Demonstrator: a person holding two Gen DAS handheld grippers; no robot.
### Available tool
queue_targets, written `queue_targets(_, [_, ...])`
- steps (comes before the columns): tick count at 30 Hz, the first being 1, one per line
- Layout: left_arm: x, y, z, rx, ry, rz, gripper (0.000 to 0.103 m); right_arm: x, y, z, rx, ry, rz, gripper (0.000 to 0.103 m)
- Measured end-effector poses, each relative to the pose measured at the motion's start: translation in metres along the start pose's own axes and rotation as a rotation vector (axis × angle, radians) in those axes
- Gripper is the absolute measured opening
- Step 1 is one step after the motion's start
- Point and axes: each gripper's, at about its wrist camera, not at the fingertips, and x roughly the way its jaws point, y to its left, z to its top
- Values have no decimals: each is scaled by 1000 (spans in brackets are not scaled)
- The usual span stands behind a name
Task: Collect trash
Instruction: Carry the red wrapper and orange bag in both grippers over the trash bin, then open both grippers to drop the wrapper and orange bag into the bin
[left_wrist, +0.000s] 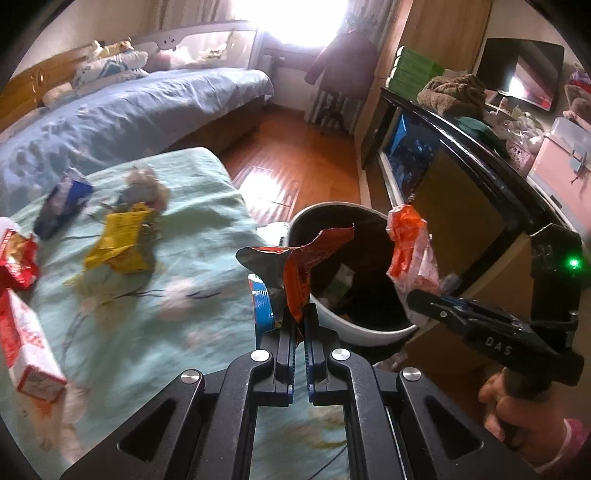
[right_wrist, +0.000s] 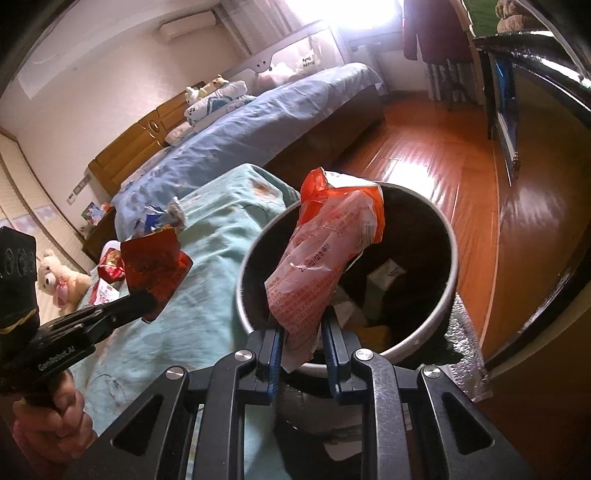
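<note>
Now both grippers hold trash by the bin (left_wrist: 354, 273). Left gripper (left_wrist: 300, 317) is pinched tight on a red wrapper (left_wrist: 306, 266), just beside the bin's rim. Right gripper (right_wrist: 301, 332) squeezes an orange bag (right_wrist: 328, 251) right over the bin's mouth. More wrappers, like a yellow one (left_wrist: 122, 240), lie on the green bed cover (left_wrist: 192, 229) left of the bin.

Red foil wrapper (left_wrist: 306, 266), torn open, upright in left tongs (left_wrist: 300, 325) by bin (left_wrist: 369, 334) rim. Orange-and-clear plastic bag (right_wrist: 328, 258), crumpled, clamped in right tongs (right_wrist: 301, 345) over bin's mouth. Yellow wrapper (left_wrist: 120, 240), blue packet (left_wrist: 61, 206), red box (left_wrist: 26, 343) lie on green bedspread (left_wrist: 192, 266).
</note>
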Motion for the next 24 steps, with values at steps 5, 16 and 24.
queue_targets(5, [20, -9, 11, 13, 14, -9, 3, 5, -13, 4, 2, 15, -18, 20])
queue_targets(16, [56, -24, 27, 37, 36, -24, 3, 10, -25, 14, 15, 26, -32, 21])
queue_targets(24, [67, -26, 31, 33, 49, -26, 3, 15, -27, 19, 12, 41, -37, 21])
